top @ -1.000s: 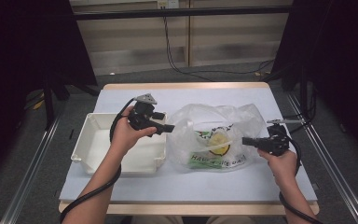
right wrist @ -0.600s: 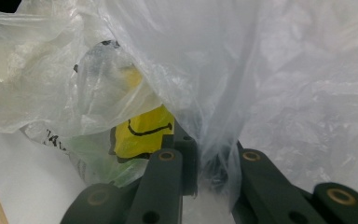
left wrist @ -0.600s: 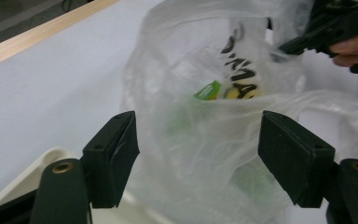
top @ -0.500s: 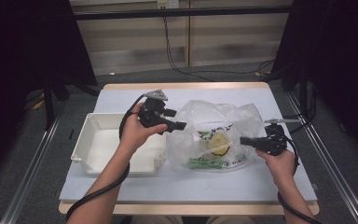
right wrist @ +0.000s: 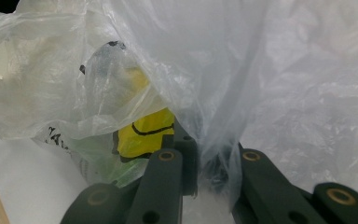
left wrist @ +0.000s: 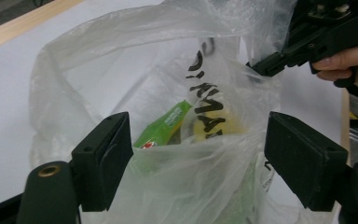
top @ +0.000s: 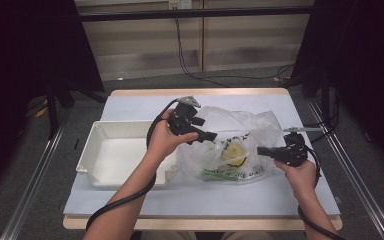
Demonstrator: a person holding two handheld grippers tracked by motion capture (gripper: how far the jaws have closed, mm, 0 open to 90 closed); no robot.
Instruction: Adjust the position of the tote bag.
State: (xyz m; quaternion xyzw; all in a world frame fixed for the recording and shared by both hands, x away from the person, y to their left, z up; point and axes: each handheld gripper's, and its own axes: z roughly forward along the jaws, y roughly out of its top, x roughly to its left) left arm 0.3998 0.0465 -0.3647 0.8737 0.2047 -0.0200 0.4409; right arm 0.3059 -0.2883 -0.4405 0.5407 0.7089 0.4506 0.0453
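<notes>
A clear plastic bag with black print lies on the white table cover, holding a yellow item and a green packet. My left gripper hovers at the bag's left side. Its jaws have just been opening and stand wide. Loose bag film sits between them, and the pads do not press on it. My right gripper is shut on the bag's right edge. In the right gripper view, a fold of film is pinched between the closed fingertips, beside the yellow item.
A white rectangular tray sits on the table left of the bag, under my left forearm. Metal rails run along both sides of the table. Cables trail from both grippers toward the near edge.
My left hand has moved right, from over the tray's edge to the bag's left side, and slightly up. The right gripper has held still on the bag.
</notes>
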